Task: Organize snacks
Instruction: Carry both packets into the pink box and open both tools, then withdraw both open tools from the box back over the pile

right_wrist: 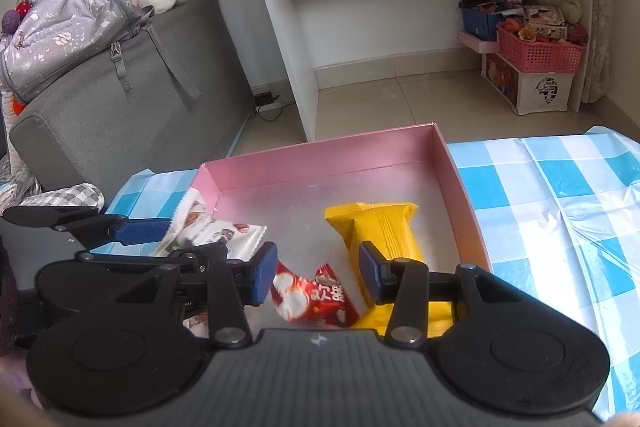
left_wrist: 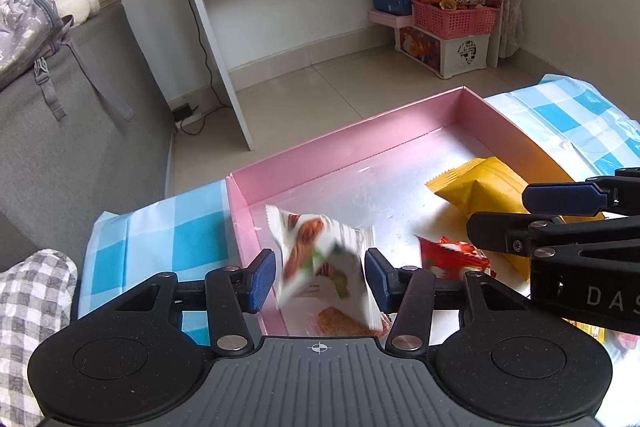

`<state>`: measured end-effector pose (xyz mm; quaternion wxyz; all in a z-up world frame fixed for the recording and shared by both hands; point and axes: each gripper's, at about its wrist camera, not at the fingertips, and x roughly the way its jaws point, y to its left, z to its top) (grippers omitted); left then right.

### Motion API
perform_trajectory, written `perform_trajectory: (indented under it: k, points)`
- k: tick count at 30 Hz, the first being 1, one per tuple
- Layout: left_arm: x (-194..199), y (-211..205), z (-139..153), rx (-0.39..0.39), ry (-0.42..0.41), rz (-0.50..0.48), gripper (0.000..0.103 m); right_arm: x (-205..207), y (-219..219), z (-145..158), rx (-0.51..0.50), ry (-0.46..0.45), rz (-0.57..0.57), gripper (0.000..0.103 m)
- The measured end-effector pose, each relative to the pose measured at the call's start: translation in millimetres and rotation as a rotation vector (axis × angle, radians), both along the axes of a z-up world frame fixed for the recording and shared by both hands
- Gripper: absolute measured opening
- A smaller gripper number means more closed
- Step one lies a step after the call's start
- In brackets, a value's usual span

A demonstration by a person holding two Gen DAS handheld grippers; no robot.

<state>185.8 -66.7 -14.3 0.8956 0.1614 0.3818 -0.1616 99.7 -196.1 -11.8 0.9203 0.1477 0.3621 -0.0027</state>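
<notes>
Snack packets over a pink box on a blue-checked cloth

In our left wrist view, our left gripper (left_wrist: 320, 279) has its blue pads spread, and the white snack packet (left_wrist: 326, 267) sits blurred between them over the near left corner of the pink box (left_wrist: 344, 147); we cannot tell whether either pad touches it. Our right gripper (right_wrist: 318, 273) is also spread wide and hovers over the near part of the box, with the red snack packet (right_wrist: 316, 297) lying on the box floor between its pads, touched by neither. The yellow snack packet (right_wrist: 378, 231) lies flat in the box just right of the red one, its near end passing under the right pad. The box rests on the blue-and-white checked tablecloth (right_wrist: 560, 187).
</notes>
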Motion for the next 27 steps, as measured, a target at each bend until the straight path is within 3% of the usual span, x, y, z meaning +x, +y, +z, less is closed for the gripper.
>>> perform_trajectory:
  k: [3, 5, 6, 19, 27]
  points:
    - [0.1, 1.9, 2.1, 0.0, -0.001, 0.01, 0.066, -0.7, -2.7, 2.0, 0.006, -0.002, -0.011, 0.055]
    - [-1.7, 3.5, 4.1, -0.01, 0.003, 0.009, 0.073, -2.0, -5.0, 3.1, 0.024, -0.007, -0.016, 0.068]
    - [-3.2, 4.0, 5.1, -0.013, 0.003, 0.008, 0.076, -2.6, -6.1, 3.1, 0.034, -0.008, -0.016, 0.07]
    - [-41.4, 8.3, 10.8, -0.028, 0.041, 0.004, 0.083, -17.0, 0.8, 15.4, -0.09, 0.024, 0.082, 0.082]
    - [-73.2, 17.9, 17.6, -0.02, 0.061, 0.018, 0.087, -31.6, 2.3, 25.3, -0.117, 0.041, 0.113, 0.088]
